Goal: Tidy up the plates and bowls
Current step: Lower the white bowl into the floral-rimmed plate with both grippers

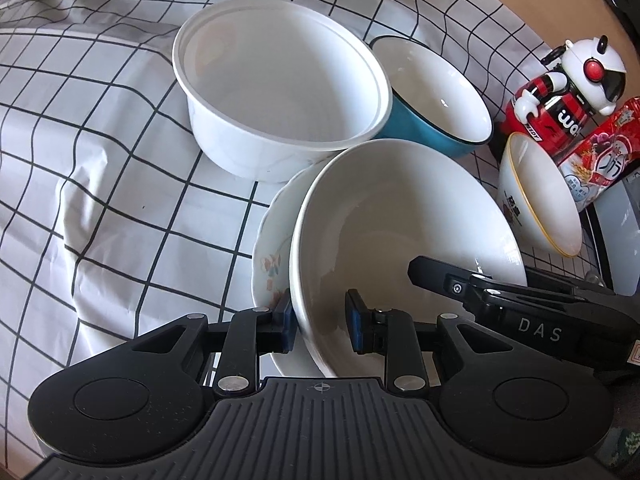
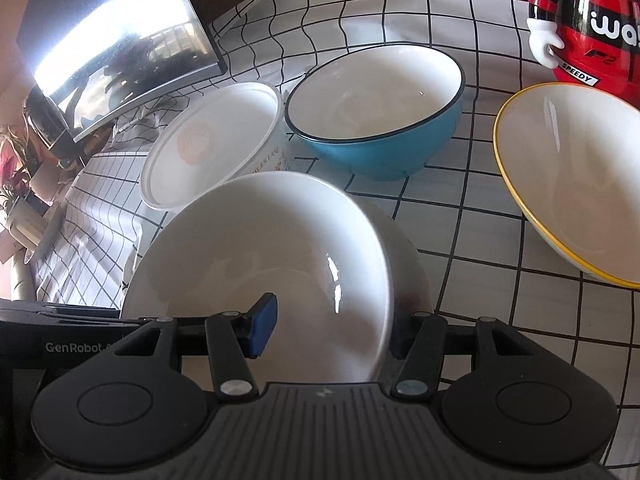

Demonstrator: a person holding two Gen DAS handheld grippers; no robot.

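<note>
Straddling the near rim of the white bowl point(image 1: 400, 216) with both left gripper point(image 1: 320, 322) and right gripper point(image 2: 328, 328), jaws apart, not yet clamped. Bowl nested on flowered plate point(image 1: 268, 264); blue bowl point(image 1: 432, 92) at one o'clock. Probably next: closing, then lifting level.
</note>
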